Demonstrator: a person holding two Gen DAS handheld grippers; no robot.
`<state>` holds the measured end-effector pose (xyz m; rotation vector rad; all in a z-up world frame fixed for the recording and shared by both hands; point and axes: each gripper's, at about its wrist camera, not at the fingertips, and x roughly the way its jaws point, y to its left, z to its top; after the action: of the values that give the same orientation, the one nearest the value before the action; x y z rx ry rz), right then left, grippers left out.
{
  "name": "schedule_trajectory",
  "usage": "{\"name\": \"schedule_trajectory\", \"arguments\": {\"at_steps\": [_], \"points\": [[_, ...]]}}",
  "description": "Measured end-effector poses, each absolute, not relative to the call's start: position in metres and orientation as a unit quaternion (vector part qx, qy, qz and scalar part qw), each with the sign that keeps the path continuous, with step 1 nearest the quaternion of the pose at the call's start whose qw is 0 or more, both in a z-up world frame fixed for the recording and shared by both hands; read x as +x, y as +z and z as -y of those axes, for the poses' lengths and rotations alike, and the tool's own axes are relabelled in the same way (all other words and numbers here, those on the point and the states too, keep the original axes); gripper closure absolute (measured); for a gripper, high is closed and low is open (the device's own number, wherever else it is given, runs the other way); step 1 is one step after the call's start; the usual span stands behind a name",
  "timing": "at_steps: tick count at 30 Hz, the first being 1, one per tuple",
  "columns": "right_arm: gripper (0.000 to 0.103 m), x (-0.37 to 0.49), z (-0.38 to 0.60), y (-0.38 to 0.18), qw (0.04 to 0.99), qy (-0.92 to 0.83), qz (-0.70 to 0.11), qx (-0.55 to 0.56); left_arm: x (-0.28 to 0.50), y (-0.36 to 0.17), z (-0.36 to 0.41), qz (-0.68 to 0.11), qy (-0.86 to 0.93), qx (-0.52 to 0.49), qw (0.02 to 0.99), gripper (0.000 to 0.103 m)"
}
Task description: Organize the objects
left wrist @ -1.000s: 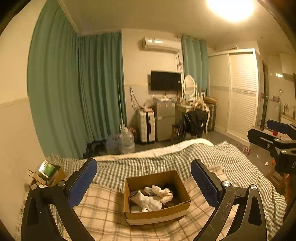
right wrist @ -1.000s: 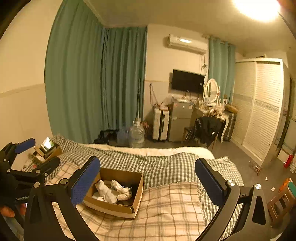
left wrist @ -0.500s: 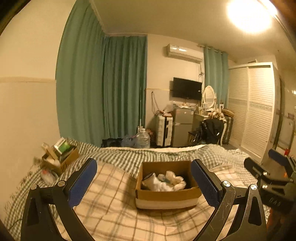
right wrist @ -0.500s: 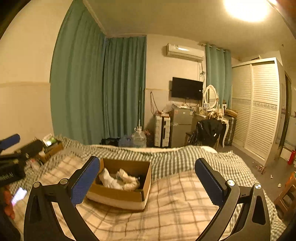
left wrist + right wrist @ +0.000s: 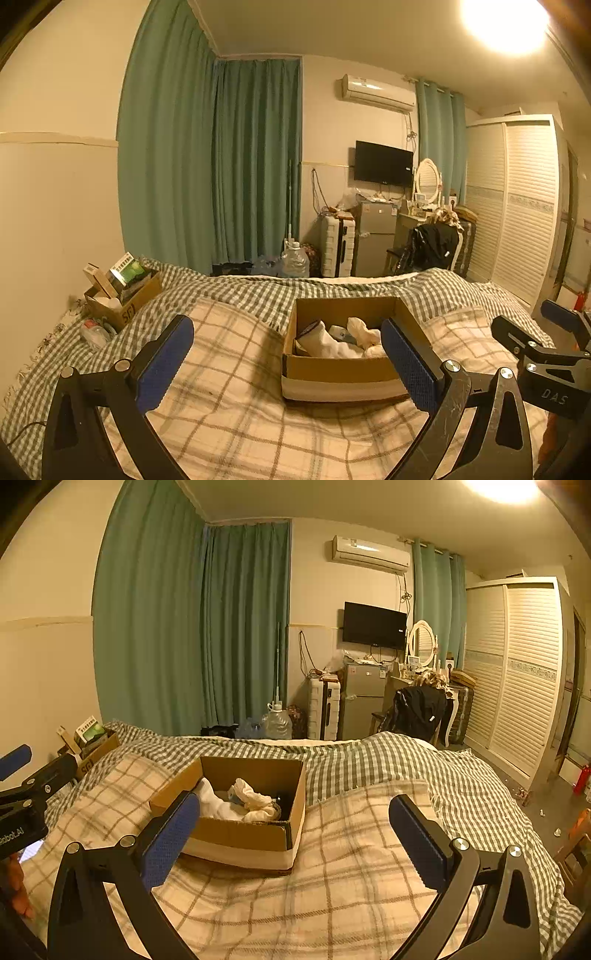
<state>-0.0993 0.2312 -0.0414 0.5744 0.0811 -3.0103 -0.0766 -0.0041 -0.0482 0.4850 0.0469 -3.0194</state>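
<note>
An open cardboard box [image 5: 332, 369] sits on the plaid blanket of the bed [image 5: 229, 387]. It holds white socks [image 5: 325, 341] and other rolled cloth items. It also shows in the right wrist view [image 5: 240, 834] with the socks [image 5: 251, 799] inside. My left gripper [image 5: 286, 363] is open and empty, held above the blanket just in front of the box. My right gripper [image 5: 295, 834] is open and empty, to the right of the box. The right gripper shows in the left wrist view [image 5: 546, 339], the left gripper in the right wrist view [image 5: 33, 771].
A second cardboard box [image 5: 122, 295] with packets and a plastic bottle [image 5: 94, 332] stands at the bed's far left by the wall. Beyond the bed are a water jug [image 5: 293, 260], a suitcase [image 5: 338, 245], a small fridge [image 5: 373, 236], a chair with clothes [image 5: 432, 245] and a wardrobe [image 5: 517, 206].
Both views have swung rightward across the bed and dropped lower. The box now lies nearer my left gripper's right finger. Both grippers stay open and empty.
</note>
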Motion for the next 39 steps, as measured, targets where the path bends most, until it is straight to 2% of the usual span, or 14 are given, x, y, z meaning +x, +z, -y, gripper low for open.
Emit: {"name": "schedule_trajectory", "arguments": {"at_steps": [39], "points": [[0.000, -0.0998, -0.2277, -0.0468, 0.034, -0.980, -0.028, 0.195, -0.0805, -0.0541, -0.0011, -0.005, -0.984, 0.177, 0.033, 0.000]]}}
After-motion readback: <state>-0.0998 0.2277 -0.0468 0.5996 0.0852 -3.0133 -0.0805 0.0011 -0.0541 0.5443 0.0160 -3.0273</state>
